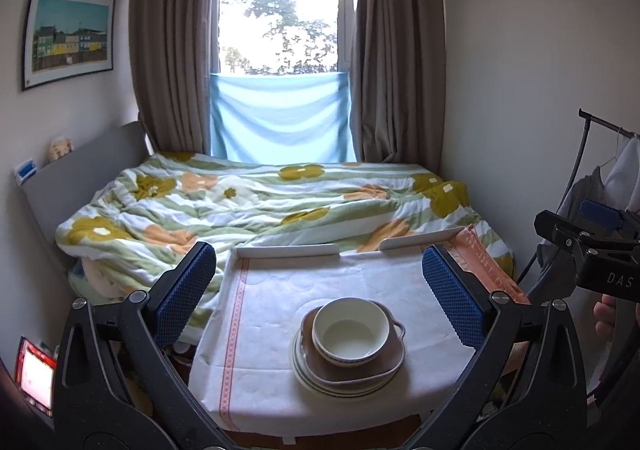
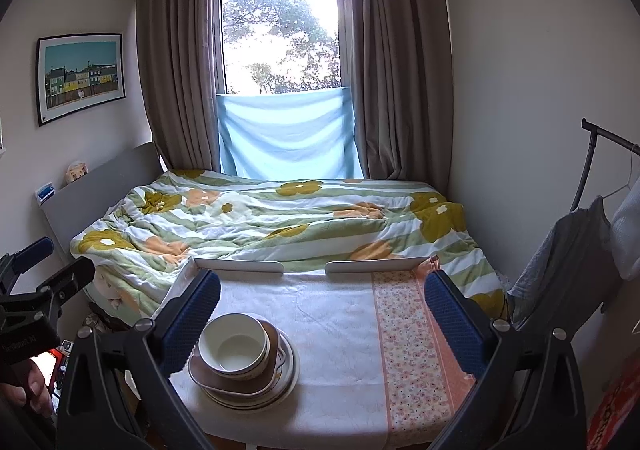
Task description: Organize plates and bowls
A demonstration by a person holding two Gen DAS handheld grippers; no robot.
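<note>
1. Blue-padded fingers first: my left gripper (image 1: 318, 290) has its jaws spread wide and nothing between them. My right gripper (image 2: 320, 302) is the same, wide apart and empty. Both hang above the near edge of the table (image 1: 420, 290), neither touching anything.
2. Key relation: the stack (image 1: 348, 350) sits just ahead of and below the left gripper, almost centred between its fingers, slightly toward the right finger. From the right gripper it lies off to the left, partly behind that gripper's left finger (image 2: 192, 318). So I judge the left hand is the nearer, better-lined one for the coming move.
3. Stack position: near the table's front edge, roughly mid-width, on the white cloth (image 1: 280, 310). The floral orange strip (image 2: 404, 330) runs along the right edge, well apart from it.
4. Stack make-up, top down: cream bowl (image 1: 351, 330) upright and empty, with a dark band around its outside; it rests in a brown squarish dish (image 1: 384, 364) with a small handle on its right side; under that are pale round plates (image 1: 316, 380), count unclear.
5. Long axis: none worth using on the round bowl. I'd pinch its rim.
6. Farther back: two white rails (image 1: 288, 250) along the table's far edge, then the bed with the flowered quilt (image 1: 248, 201).
</note>
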